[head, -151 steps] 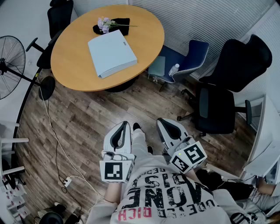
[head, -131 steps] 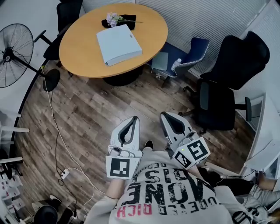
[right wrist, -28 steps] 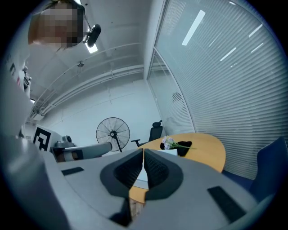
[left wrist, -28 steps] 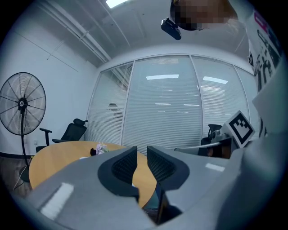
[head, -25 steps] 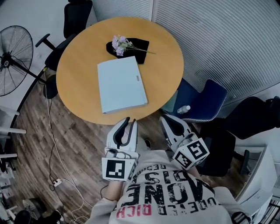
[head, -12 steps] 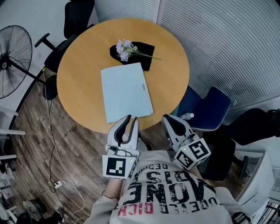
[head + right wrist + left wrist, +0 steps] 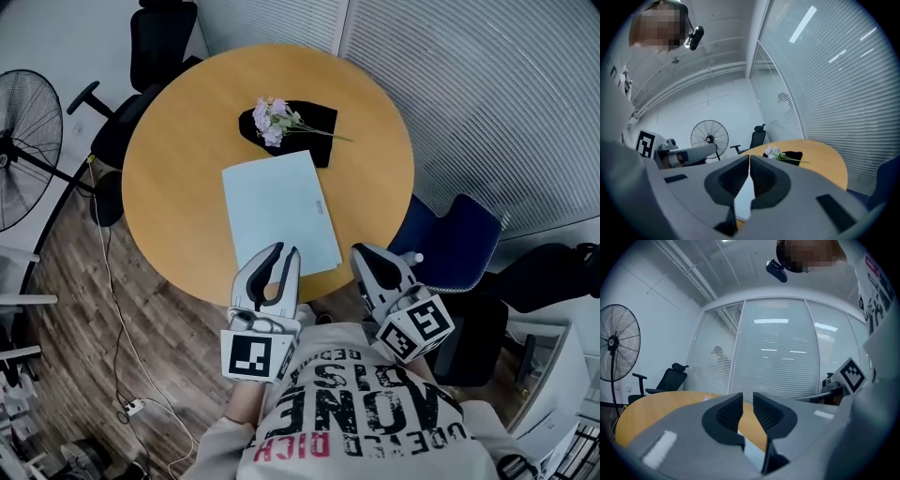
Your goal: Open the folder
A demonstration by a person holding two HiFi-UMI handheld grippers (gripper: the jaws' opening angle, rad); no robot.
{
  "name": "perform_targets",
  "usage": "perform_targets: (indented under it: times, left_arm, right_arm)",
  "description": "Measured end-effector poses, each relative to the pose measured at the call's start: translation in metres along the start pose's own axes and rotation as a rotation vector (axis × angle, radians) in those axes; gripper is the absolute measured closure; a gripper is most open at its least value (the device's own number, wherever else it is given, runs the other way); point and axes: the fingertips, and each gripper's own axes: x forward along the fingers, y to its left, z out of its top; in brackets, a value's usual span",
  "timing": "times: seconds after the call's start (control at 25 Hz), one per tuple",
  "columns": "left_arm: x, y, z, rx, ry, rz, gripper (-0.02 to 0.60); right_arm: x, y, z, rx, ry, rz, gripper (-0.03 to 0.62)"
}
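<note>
**Table** (image 7: 178, 187): round, orange-brown top, on a wood-plank floor (image 7: 187, 281).

**Folder** (image 7: 281, 214): pale blue, closed, flat on the table's near-right part. Its long edges run near to far, and its near edge lies close to the table's near rim. A small label sits by its right edge.

**Flowers** (image 7: 275, 119): a pale lilac sprig just beyond the folder's far edge, lying on a black cloth (image 7: 314, 127).

**Left gripper** (image 7: 286, 249): at the table's near rim, tips over the folder's near-left corner in the head view; touch cannot be told. In its own view (image 7: 747, 398) the jaws are released, a narrow gap between the pads and nothing in it; table and folder show below.

**Right gripper** (image 7: 360, 249): just right of the folder's near corner, off the table's rim. In its own view (image 7: 749, 158) the jaws are clenched tip to tip, grasping nothing; the folder shows beyond them.

**Fan** (image 7: 23, 141): standing, far left of the table.

**Black chair** (image 7: 155, 37): at the table's far-left side.

**Blue chair** (image 7: 455, 239): at the right, near the blinds.
</note>
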Motion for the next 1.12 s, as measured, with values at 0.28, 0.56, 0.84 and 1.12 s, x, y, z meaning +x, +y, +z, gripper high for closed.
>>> perform_targets:
  times: [0.28,0.56,0.84,1.12]
  left_arm:
    - [0.007,0.018,-0.007,-0.002,0.015,-0.022,0.502]
    - [0.005,0.027,-0.01,-0.007,0.022,-0.025,0.502]
    - [0.009,0.034,-0.012,-0.013,0.02,-0.015,0.503]
    - [0.018,0.043,-0.01,-0.014,0.017,0.01,0.503]
  right_arm:
    - [0.018,0.0,-0.005,0.01,0.002,-0.017,0.58]
    - [0.022,-0.001,-0.009,0.018,0.001,-0.037,0.58]
    - [0.034,-0.004,-0.008,0.008,0.004,-0.023,0.58]
    - [0.047,-0.006,-0.003,-0.006,0.013,0.023,0.58]
